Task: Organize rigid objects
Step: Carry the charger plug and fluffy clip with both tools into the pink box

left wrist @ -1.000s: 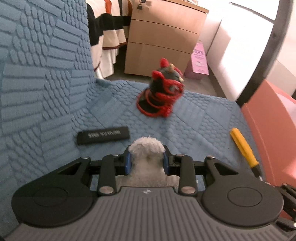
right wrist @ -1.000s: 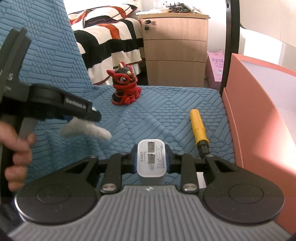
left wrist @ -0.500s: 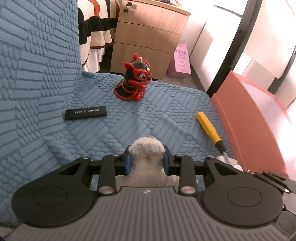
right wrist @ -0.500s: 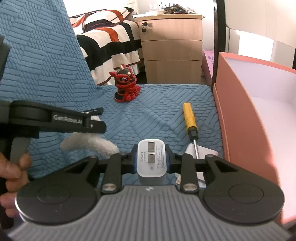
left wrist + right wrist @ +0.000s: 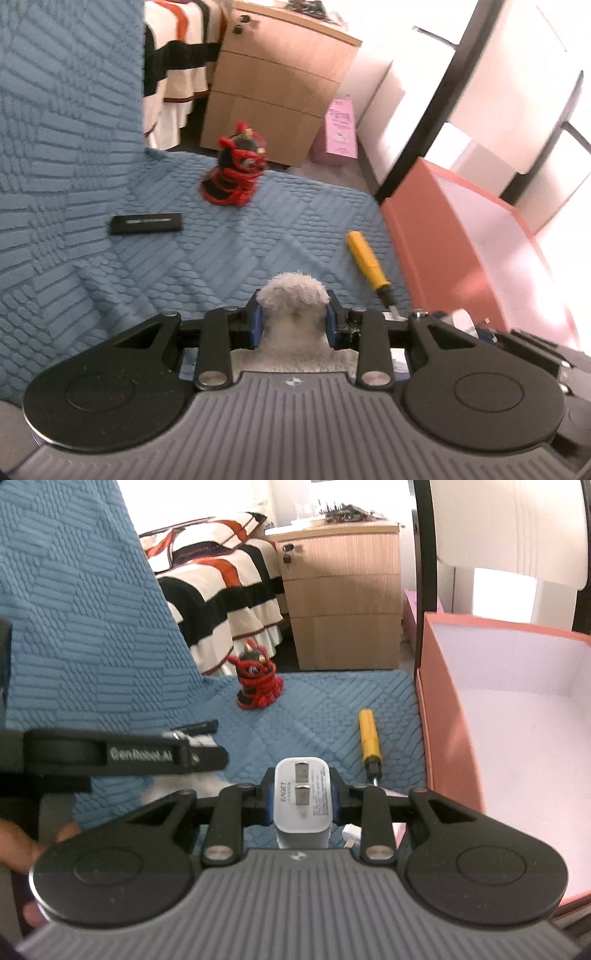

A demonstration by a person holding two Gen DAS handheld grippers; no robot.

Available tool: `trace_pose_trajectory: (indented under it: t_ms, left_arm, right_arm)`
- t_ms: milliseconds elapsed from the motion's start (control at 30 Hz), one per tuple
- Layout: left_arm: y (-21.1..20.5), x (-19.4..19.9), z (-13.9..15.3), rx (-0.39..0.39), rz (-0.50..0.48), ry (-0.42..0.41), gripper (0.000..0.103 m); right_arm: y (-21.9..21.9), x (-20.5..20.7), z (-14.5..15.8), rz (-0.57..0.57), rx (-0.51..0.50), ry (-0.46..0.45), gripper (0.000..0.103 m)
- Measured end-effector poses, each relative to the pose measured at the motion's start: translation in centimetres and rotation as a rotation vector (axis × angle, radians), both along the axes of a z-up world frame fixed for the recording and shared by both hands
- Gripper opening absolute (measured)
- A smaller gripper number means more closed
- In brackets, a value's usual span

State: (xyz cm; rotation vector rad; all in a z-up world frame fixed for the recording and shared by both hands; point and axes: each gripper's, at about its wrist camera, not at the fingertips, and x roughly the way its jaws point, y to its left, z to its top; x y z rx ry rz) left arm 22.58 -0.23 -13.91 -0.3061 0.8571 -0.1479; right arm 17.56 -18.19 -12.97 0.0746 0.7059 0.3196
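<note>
My left gripper is shut on a white fluffy plush toy and holds it above the blue sofa seat. My right gripper is shut on a white plug-in charger, close to the left wall of the open orange box. On the seat lie a yellow-handled screwdriver, a red and black lion figurine and a flat black bar. The left gripper also shows side-on in the right wrist view, with the plush partly hidden behind it.
The orange box stands at the seat's right edge, its white inside bare. The blue sofa backrest rises on the left. A wooden drawer cabinet, a striped bed and a pink bag stand beyond the seat.
Both grippers have moved right towards the orange box, each still holding its object. The box now fills more of the right wrist view. Objects on the seat have not moved.
</note>
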Motion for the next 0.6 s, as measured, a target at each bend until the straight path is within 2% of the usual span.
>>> trace_pose_trajectory:
  t_ms: [600]
  left_arm:
    - [-3.7,0.3,8.2,-0.045,-0.051,-0.097,0.037]
  right_arm:
    - [-3.3,0.7,7.9,-0.008,0.022,-0.097,0.031]
